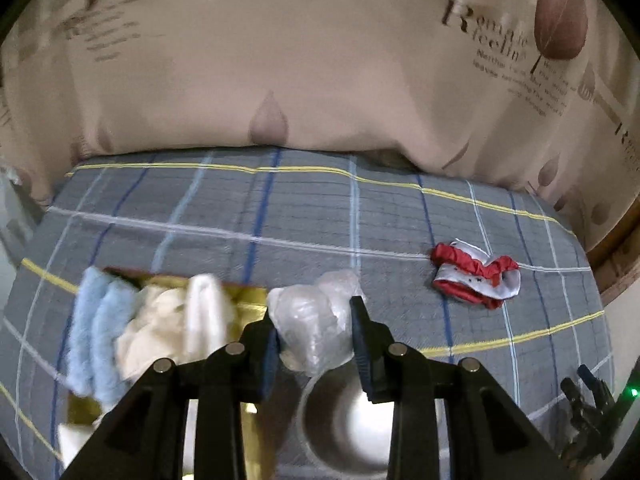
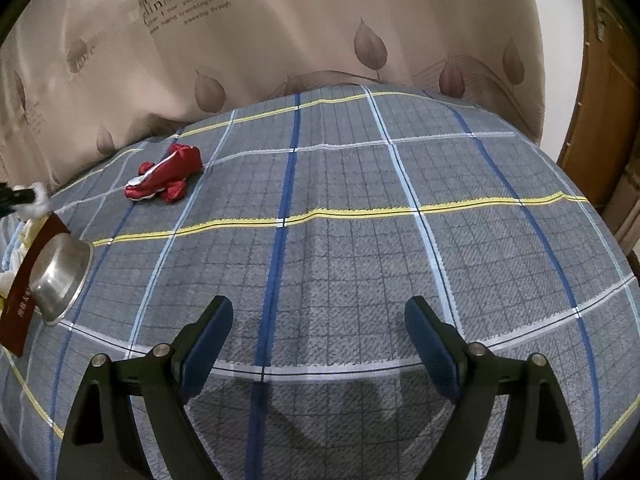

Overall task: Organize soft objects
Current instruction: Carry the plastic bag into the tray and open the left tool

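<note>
My left gripper is shut on a crumpled clear plastic bag, held above a steel bowl and next to a gold-lined box. The box holds a light blue towel and cream and white cloths. A red and white cloth item lies on the checked bedsheet to the right, seen from the right wrist at the far left. My right gripper hangs open over bare sheet, with nothing between its fingers. The bag shows at that view's left edge.
The grey checked bedsheet covers a bed backed by a beige leaf-print curtain. From the right wrist the bowl and the box's dark red wall sit at the left edge. A wooden door stands at the right.
</note>
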Demonstrator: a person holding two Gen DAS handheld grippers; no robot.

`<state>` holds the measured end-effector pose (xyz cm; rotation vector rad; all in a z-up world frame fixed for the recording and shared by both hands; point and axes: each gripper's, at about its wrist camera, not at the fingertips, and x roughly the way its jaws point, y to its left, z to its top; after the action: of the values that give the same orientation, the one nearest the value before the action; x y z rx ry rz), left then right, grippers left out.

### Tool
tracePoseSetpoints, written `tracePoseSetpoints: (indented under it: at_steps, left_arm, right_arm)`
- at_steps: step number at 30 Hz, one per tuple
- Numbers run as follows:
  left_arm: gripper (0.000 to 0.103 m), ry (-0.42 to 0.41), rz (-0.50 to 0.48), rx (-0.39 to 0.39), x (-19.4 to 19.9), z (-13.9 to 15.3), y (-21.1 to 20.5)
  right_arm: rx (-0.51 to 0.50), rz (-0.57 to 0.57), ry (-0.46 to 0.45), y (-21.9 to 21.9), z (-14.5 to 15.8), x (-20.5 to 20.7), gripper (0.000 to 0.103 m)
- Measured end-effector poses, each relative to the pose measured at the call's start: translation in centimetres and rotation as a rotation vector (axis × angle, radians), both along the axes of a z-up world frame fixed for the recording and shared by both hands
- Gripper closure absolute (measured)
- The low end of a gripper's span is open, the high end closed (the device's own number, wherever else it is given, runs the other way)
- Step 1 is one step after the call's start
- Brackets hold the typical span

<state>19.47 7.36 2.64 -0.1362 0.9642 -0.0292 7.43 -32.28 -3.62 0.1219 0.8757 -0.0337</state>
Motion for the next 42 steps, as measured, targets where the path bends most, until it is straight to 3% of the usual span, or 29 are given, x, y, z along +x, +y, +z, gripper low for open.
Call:
tracePoseSetpoints:
  at_steps: [11, 18, 27, 33, 42]
  left_arm:
    - [0.071, -0.01, 0.065, -0.048, -7.8, 1.5, 5.8]
    - [0.071, 0.016, 0.085, -0.08, -12.1, 0.0, 7.8]
    - [0.07, 0.058, 0.097, -0.144, -14.3, -3.2, 8.4]
    - [0.067, 0.058, 0.091, -0.137, -15.1, -4.0, 7.9]
    - [0.055, 0.008, 0.125, -0.156, -17.0, -3.3, 8.1]
  right_arm:
    - [-0.035, -0.007, 0.028, 0.2, -0.4, 0.4, 0.016]
    - [-0.064, -0.01, 0.051, 0.5, -0.7, 0.7, 0.014]
    - [-0.104, -0.011, 0.076, 0.8, -1.0, 0.9, 0.012]
    - [-0.128, -0.011, 0.086, 1.1, -1.1, 1.0, 0.011]
    - [-0.14, -0.011, 0.09, 1.2, -1.1, 1.1, 0.01]
